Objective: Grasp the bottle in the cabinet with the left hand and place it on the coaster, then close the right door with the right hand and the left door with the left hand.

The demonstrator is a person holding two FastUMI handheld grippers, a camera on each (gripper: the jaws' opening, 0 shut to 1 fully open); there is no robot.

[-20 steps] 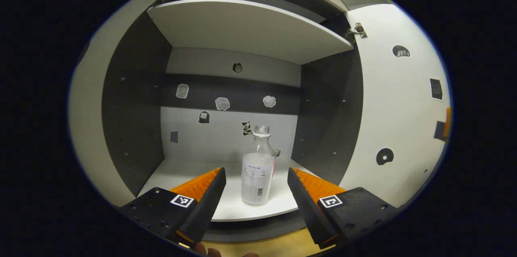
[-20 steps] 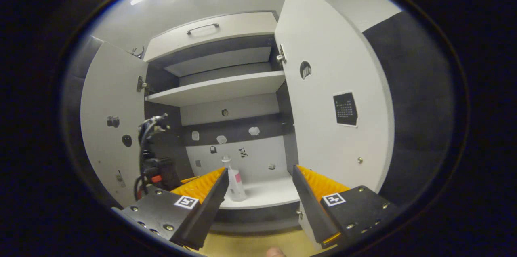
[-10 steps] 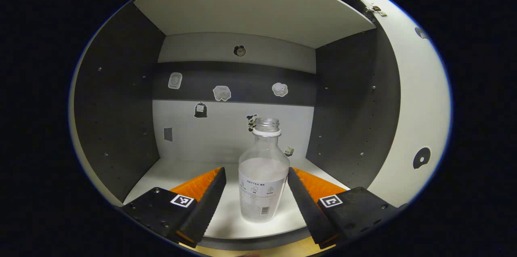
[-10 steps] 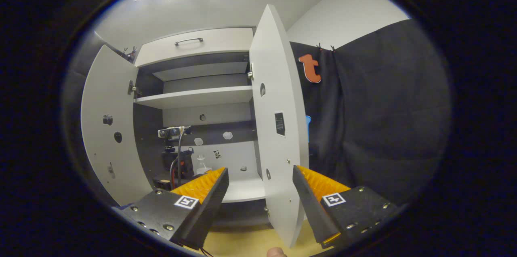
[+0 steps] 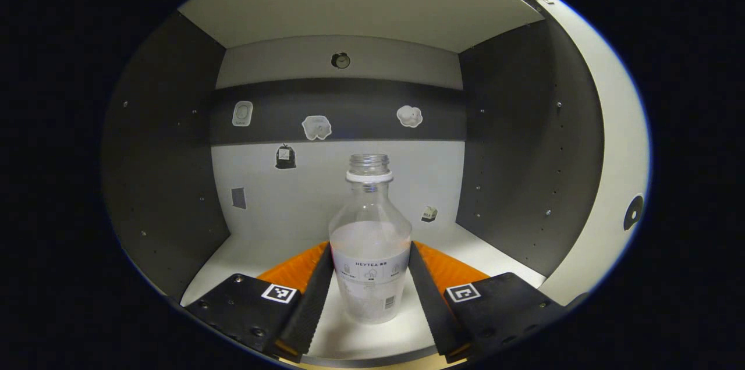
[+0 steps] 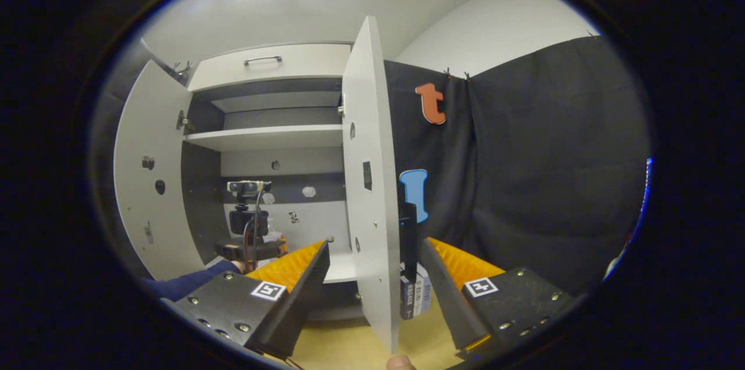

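Observation:
A clear bottle [image 5: 370,242] with a white label and no cap stands on the cabinet's lower shelf [image 5: 372,341]. My left gripper [image 5: 371,251] reaches into the cabinet, one finger pressing on each side of the bottle's body. In the right gripper view, the left gripper [image 6: 250,242] and a blue sleeve [image 6: 186,284] are inside the cabinet at the lower shelf. My right gripper [image 6: 375,248] is open in front of the right door [image 6: 369,184]. That door stands edge-on between the fingers without touching them. The left door [image 6: 145,195] is swung wide open.
Dark side walls [image 5: 512,143] and an upper shelf [image 5: 361,3] box in the bottle. A drawer with a handle [image 6: 262,60] tops the cabinet. Small boxes [image 6: 414,294] stand behind the right door on the wooden tabletop [image 6: 343,347].
My left gripper moved deeper into the cabinet and its fingers narrowed onto the bottle. My right gripper swung right, so the right door now shows edge-on between its fingers.

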